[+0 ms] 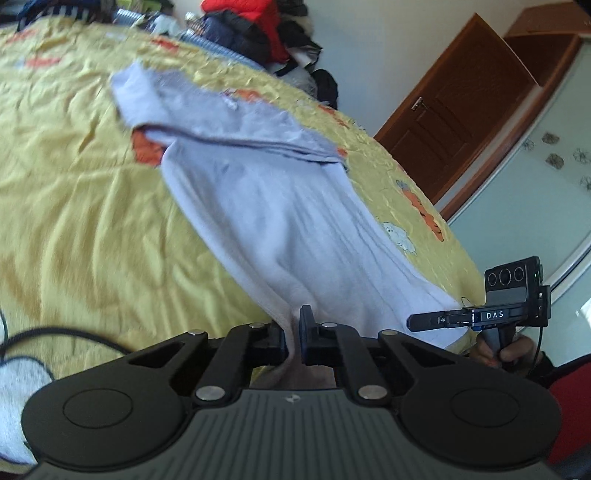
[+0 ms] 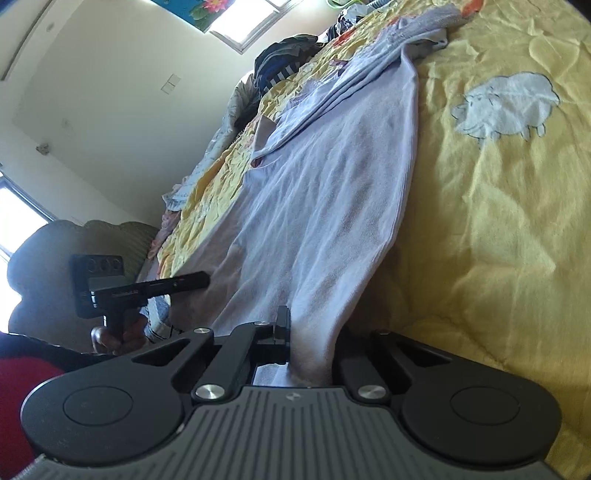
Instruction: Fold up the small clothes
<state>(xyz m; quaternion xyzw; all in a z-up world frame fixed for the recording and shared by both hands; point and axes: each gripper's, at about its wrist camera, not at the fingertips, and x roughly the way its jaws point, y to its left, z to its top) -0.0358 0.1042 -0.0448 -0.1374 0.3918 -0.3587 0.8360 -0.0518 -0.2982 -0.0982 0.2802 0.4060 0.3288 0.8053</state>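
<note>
The left wrist view alone shows a brown door (image 1: 461, 110) and a heap of dark and red clothes (image 1: 255, 33) past the bed; the right wrist view alone shows a window (image 2: 240, 26) and a white sheep (image 2: 506, 105) on the yellow bedspread (image 2: 498, 240). The left gripper (image 1: 293, 332) is clamped on the near hem of the pale lilac garment (image 1: 280, 221), which stretches away across the bedspread. The right gripper (image 2: 310, 343) pinches another part of that hem, its right finger hidden under cloth. Blur smears the garment's far folds.
</note>
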